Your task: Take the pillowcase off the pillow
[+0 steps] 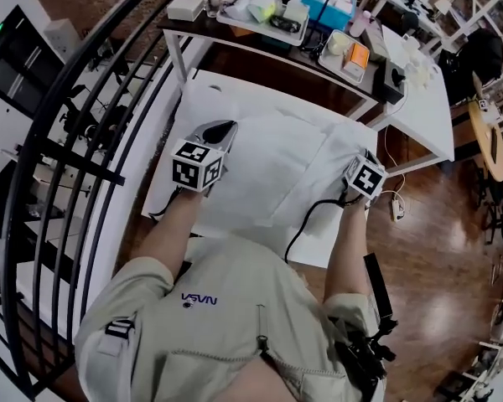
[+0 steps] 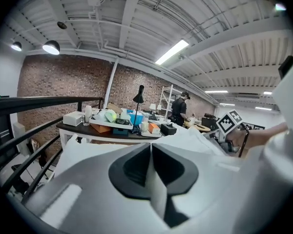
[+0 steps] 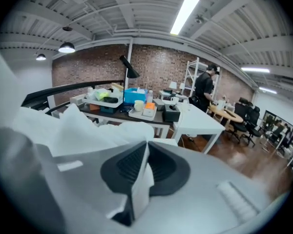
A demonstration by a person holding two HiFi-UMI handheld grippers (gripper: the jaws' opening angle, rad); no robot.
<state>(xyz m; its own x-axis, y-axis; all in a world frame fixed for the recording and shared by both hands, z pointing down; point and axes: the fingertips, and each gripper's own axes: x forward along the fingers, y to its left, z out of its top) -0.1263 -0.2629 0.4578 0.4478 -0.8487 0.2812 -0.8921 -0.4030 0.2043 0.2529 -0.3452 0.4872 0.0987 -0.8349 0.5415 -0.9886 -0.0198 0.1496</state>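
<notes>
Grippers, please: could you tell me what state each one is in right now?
Left gripper: closed on a fold of the white pillowcase.
Right gripper: closed on the pillowcase too.

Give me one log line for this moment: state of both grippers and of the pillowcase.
left gripper: shut on pillowcase fold | right gripper: shut on pillowcase fold | pillowcase: white, stretched between both grippers

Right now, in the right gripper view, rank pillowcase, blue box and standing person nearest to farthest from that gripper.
1. Pillowcase: pinched in the gripper.
2. Blue box: on the dark table, centre-left.
3. Person: beyond the white table, right.
</notes>
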